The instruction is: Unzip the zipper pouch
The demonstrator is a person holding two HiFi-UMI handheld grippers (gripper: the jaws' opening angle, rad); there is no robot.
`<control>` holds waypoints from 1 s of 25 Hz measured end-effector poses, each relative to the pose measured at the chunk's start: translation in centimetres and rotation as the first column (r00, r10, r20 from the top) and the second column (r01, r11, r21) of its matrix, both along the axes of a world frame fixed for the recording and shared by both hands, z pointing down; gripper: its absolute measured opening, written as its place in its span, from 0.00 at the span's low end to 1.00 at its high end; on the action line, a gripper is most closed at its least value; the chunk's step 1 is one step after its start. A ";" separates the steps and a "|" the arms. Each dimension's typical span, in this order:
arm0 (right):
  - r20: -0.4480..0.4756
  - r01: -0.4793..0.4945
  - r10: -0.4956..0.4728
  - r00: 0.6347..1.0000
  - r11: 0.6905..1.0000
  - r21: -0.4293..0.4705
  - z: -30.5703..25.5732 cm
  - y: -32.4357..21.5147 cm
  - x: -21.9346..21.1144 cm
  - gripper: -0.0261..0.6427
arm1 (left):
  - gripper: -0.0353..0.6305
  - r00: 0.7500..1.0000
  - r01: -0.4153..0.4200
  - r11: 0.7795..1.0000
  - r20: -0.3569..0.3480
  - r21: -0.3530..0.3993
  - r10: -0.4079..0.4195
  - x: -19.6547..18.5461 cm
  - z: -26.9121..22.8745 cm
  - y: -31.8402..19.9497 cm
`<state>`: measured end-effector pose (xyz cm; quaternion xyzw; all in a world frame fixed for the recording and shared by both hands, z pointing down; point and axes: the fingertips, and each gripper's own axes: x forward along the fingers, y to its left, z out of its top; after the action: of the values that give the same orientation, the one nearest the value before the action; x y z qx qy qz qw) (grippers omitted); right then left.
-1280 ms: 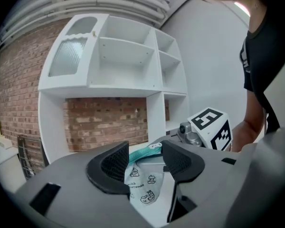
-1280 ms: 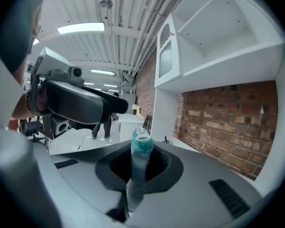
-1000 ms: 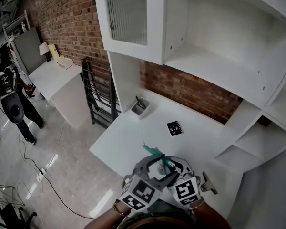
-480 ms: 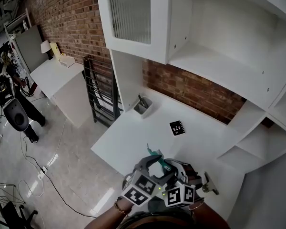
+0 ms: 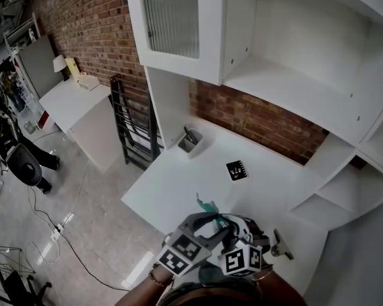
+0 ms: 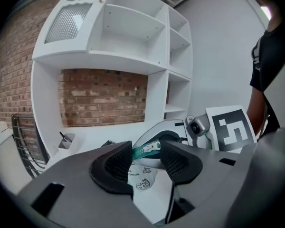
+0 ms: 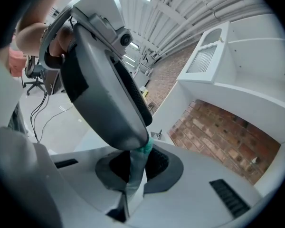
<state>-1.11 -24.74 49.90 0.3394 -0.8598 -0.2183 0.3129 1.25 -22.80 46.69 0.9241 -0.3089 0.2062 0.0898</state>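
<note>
Indoors, a white worktop [image 5: 179, 180] sits below a brick wall [image 5: 255, 123] and white shelving [image 5: 293, 81]. Held over its near part, the zipper pouch [image 6: 143, 178] is pinched by the right tool [image 7: 135, 163]. The left tool [image 6: 146, 152] has just been closing, its jaws apart around the teal zipper [image 6: 143, 150].

The left tongs [image 6: 146, 152], jaws lately closing, hid the lower part of the pouch [image 6: 143, 177]; whether their pads touched its zipper was unclear. In the right gripper view they blocked all but a strip pinched by the right tongs [image 7: 135, 163]. Print on the card [image 5: 235, 170] was too small to read
</note>
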 end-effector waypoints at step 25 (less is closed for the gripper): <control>-0.112 0.067 -0.063 0.992 0.997 0.033 1.3 1.1 -1.1 0.05 | 0.06 0.963 0.064 0.978 -0.245 -0.197 -0.112 -2.4 1.0 0.4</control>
<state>-2.17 -23.66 51.21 0.3044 -0.8475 -0.2627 0.3464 -1.10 -22.41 47.74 0.9156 -0.3150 0.1096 0.2245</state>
